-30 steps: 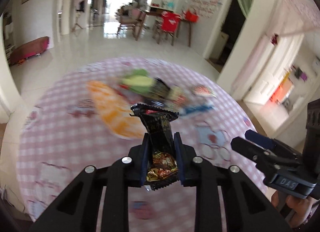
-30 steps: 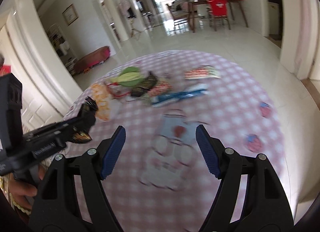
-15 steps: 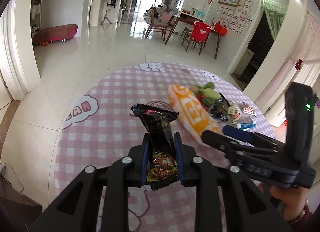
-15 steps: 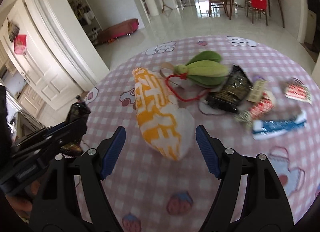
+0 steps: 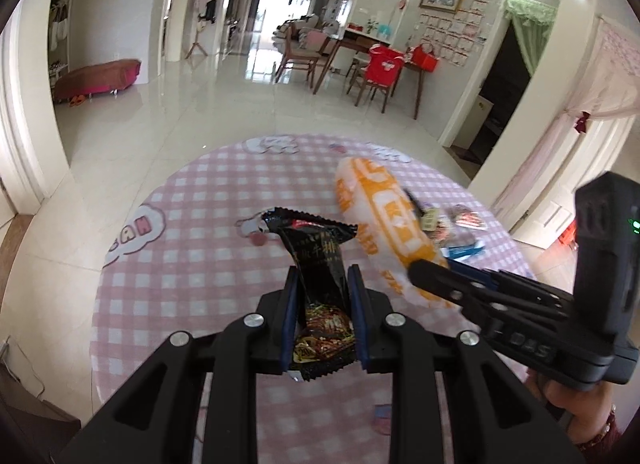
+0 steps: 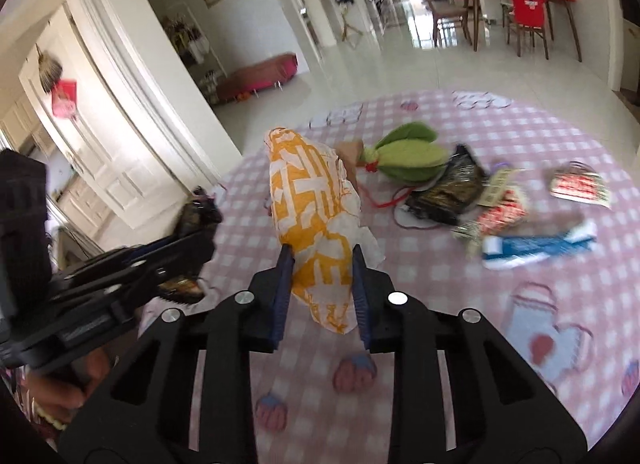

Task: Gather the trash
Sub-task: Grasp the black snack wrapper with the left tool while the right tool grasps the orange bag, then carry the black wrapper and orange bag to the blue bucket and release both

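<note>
Right wrist view: my right tool (image 6: 320,292) has just been closing and now clamps the near end of the orange-and-white bag (image 6: 316,219). My left tool (image 5: 322,316) grips a black wrapper (image 5: 320,284) beside that bag. Next, I judge, the bag's mouth must open for the wrapper.

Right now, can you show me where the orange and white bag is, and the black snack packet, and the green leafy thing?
orange and white bag (image 6: 308,199), right wrist view, printed middle.
black snack packet (image 5: 320,264), left wrist view, upper body above the pads.
green leafy thing (image 6: 412,155), right wrist view, broad green middle.
</note>
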Available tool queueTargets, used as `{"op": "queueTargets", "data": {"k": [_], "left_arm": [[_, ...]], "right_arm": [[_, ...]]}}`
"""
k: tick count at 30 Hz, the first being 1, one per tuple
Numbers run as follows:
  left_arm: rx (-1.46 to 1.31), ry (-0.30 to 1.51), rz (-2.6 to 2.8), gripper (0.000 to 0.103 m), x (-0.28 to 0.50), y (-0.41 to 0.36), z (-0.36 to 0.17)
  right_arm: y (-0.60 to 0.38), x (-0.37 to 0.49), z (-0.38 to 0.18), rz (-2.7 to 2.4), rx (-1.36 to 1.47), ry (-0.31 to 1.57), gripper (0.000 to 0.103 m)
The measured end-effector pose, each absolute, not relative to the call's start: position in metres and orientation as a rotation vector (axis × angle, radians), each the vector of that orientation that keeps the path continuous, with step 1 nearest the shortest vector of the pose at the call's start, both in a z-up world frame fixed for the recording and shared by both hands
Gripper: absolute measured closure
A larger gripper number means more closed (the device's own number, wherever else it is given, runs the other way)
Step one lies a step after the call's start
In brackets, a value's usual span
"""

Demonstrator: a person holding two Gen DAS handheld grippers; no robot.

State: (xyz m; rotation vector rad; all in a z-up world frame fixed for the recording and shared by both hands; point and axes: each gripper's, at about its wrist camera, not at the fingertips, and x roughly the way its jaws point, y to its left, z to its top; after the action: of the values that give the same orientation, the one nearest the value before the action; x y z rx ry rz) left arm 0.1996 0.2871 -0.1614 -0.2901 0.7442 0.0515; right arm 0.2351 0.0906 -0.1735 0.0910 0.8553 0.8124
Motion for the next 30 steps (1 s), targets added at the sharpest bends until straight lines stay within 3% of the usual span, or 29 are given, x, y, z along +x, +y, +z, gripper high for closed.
{"op": "queueTargets", "data": {"k": [9, 13, 22, 30], "left_arm": [[-0.216, 0.7, -0.099, 0.08, 0.197, 0.2, -0.125], [-0.155, 0.722, -0.226, 0.08, 0.208, 0.125, -0.119], [-0.013, 0.833, -0.518, 0.08, 0.233, -0.048, -0.144], [0.106, 0.937, -0.637, 0.08, 0.251, -0.154, -0.184]], "right_arm": [[-0.042, 0.19, -0.129, 0.737, 0.273, 0.711, 0.076], [-0.112, 0.17, -0.124, 0.616, 0.311, 0.656, 0.076], [-0.25, 0.13, -0.149, 0.323, 0.416, 0.612, 0.076], [-0.337, 0.104, -0.177, 0.112, 0.495, 0.584, 0.076]]}}
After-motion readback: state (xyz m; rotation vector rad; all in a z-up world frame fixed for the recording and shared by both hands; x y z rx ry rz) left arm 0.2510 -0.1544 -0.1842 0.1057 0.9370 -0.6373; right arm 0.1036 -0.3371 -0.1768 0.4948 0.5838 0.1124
